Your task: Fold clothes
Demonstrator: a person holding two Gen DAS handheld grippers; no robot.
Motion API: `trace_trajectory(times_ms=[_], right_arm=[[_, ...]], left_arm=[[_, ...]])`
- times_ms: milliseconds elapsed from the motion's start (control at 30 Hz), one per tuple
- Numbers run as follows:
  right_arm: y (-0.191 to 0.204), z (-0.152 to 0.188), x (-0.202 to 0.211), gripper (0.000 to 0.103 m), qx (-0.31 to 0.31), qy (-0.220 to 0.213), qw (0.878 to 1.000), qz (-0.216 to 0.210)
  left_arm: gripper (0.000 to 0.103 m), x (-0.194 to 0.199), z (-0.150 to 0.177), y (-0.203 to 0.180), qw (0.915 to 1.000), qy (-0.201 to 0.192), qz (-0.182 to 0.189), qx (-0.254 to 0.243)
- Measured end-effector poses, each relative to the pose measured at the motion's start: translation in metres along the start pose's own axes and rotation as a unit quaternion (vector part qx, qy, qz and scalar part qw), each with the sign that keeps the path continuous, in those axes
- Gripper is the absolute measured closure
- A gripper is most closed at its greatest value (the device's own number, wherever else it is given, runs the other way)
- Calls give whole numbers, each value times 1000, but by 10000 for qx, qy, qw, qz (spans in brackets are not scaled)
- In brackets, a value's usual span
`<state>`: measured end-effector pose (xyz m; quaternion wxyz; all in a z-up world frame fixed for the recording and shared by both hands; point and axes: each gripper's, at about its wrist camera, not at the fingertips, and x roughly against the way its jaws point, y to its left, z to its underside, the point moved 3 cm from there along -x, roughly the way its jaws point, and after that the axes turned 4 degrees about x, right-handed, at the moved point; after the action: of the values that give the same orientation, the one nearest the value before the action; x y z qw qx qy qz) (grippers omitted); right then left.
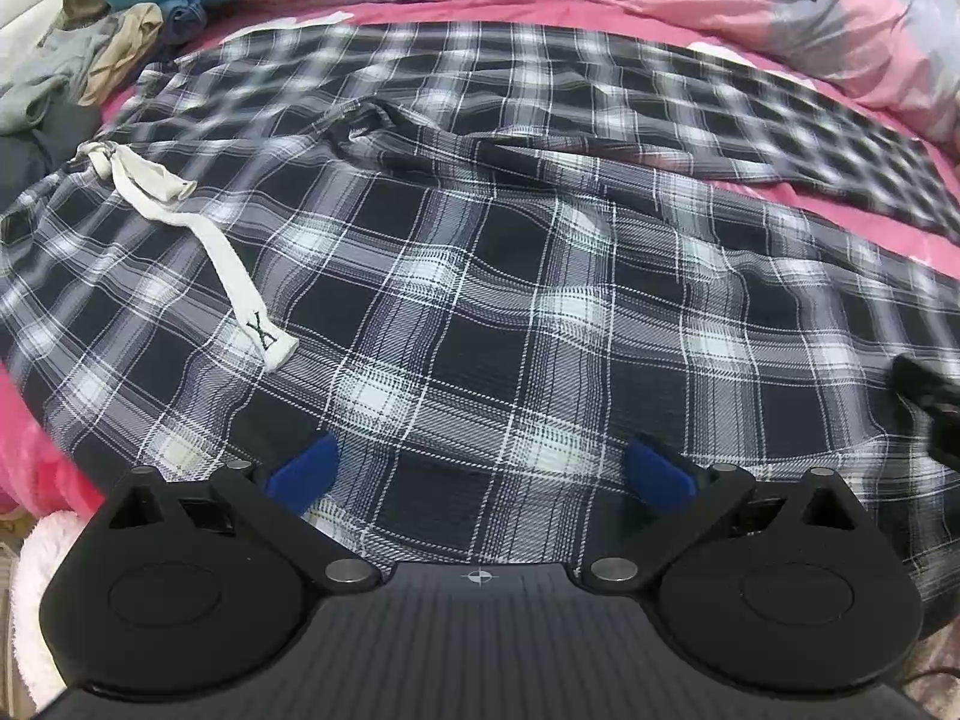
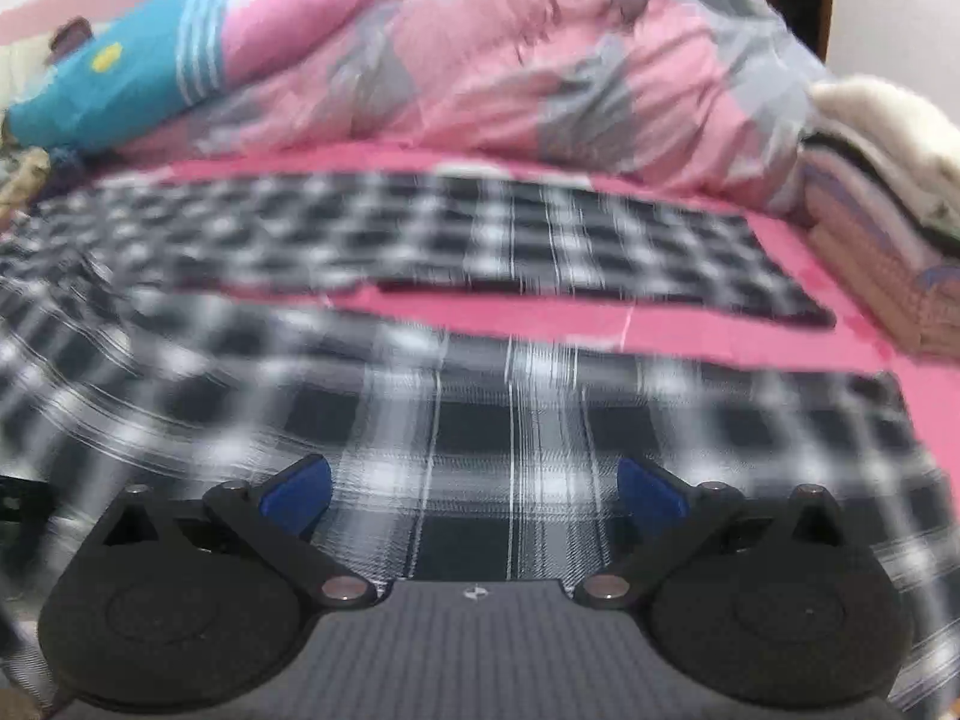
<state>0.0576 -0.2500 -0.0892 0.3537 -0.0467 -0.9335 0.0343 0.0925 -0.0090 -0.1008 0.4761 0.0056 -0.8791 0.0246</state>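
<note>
Black-and-white plaid pyjama trousers [image 1: 480, 276] lie spread over a pink bed sheet [image 1: 870, 216], waist to the left, legs running right. A white drawstring [image 1: 234, 264] trails across the waist area. My left gripper [image 1: 480, 471] hovers open over the near side of the trousers, blue pads apart with only cloth beneath. In the blurred right wrist view the same trousers [image 2: 510, 420] show as two legs with a strip of sheet between. My right gripper [image 2: 474, 495] is open above the near leg, and a dark part of it [image 1: 927, 402] shows at the left view's right edge.
A crumpled pink and grey duvet [image 2: 480, 60] fills the far side of the bed. A teal pillow [image 2: 120, 90] lies at the far left. Several loose garments [image 1: 90, 60] are heaped at the left, and folded clothes [image 2: 888, 210] are stacked at the right.
</note>
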Motion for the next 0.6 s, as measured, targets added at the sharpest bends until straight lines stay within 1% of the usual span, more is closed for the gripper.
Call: trace_trajectory(times_ms=[33, 67, 233, 367, 467, 600], right_arm=[[0, 2, -7, 0, -18, 45, 10000, 28], [0, 6, -4, 0, -94, -105, 9999, 49], [7, 26, 14, 0, 20, -455, 9989, 116], [8, 43, 31, 0, -147, -610, 9980, 84], [4, 55, 42, 0, -286, -665, 9974, -8], [3, 66, 52, 0, -189, -654, 9976, -104]], left_arm=[[0, 0, 0, 0, 10000, -4, -6, -6], [0, 1, 1, -1, 10000, -7, -12, -11], [0, 1, 2, -3, 10000, -53, -28, -53], [0, 0, 2, -3, 9999, -97, -50, -86], [0, -1, 2, -1, 9999, -110, -47, -94], [0, -1, 2, -2, 9999, -121, -65, -93]])
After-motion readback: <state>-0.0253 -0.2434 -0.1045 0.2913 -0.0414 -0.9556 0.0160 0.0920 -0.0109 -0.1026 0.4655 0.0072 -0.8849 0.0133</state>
